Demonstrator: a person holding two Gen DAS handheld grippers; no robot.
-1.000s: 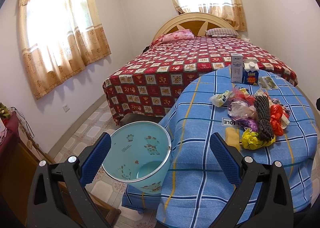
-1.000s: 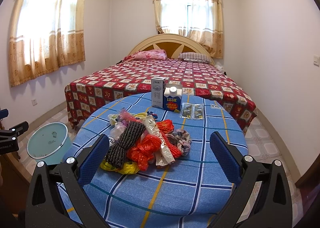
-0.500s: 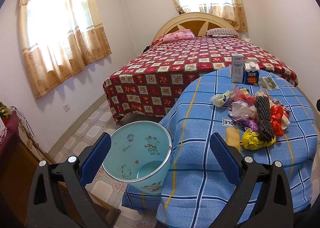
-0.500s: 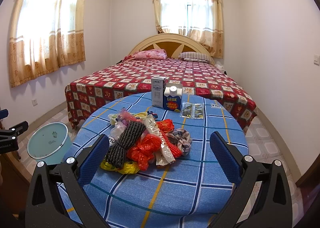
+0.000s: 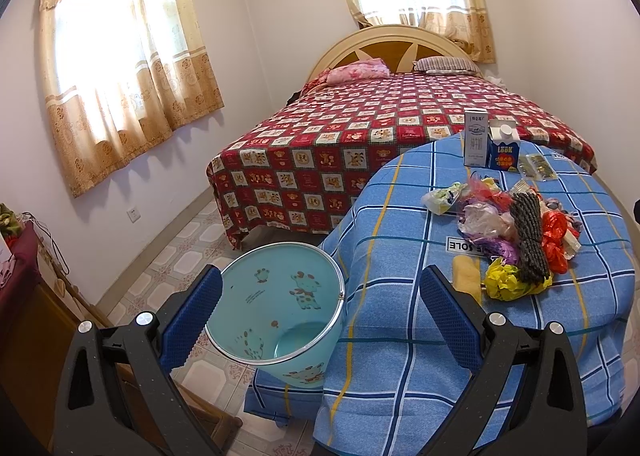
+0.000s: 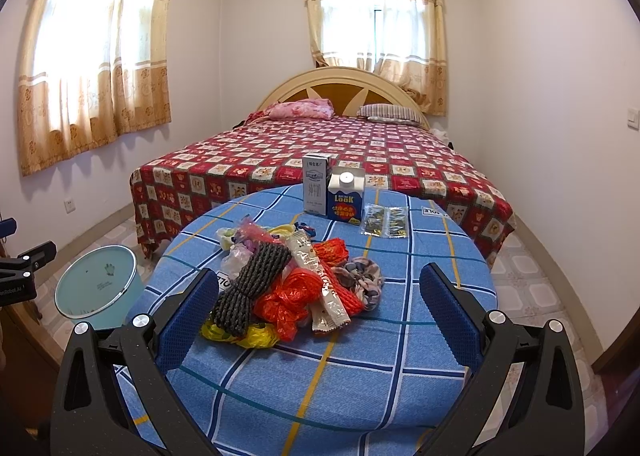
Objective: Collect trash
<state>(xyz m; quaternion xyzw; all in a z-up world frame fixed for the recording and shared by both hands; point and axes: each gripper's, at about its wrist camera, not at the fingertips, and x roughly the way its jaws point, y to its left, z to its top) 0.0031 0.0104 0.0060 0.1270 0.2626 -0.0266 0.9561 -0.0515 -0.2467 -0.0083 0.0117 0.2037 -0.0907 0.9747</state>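
A heap of trash (image 6: pixel 292 288) lies on the round table's blue checked cloth (image 6: pixel 400 336): a dark ribbed bundle (image 6: pixel 250 288), red plastic (image 6: pixel 288 302), yellow plastic (image 6: pixel 240 334) and wrappers. From the left wrist view the same heap (image 5: pixel 516 240) sits to the right. A light blue bin (image 5: pixel 276 308) with cartoon prints stands on the floor beside the table, seen also as the bin (image 6: pixel 98 286) at left. My left gripper (image 5: pixel 320 314) is open, hovering over the bin's mouth. My right gripper (image 6: pixel 316 316) is open, just short of the heap.
Two cartons (image 6: pixel 334 193) and foil packets (image 6: pixel 384 220) stand at the table's far side. A bed with a red patterned cover (image 6: pixel 340 155) fills the room behind. A wooden cabinet (image 5: pixel 28 320) is at the left. Tiled floor (image 5: pixel 188 252) runs between bed and wall.
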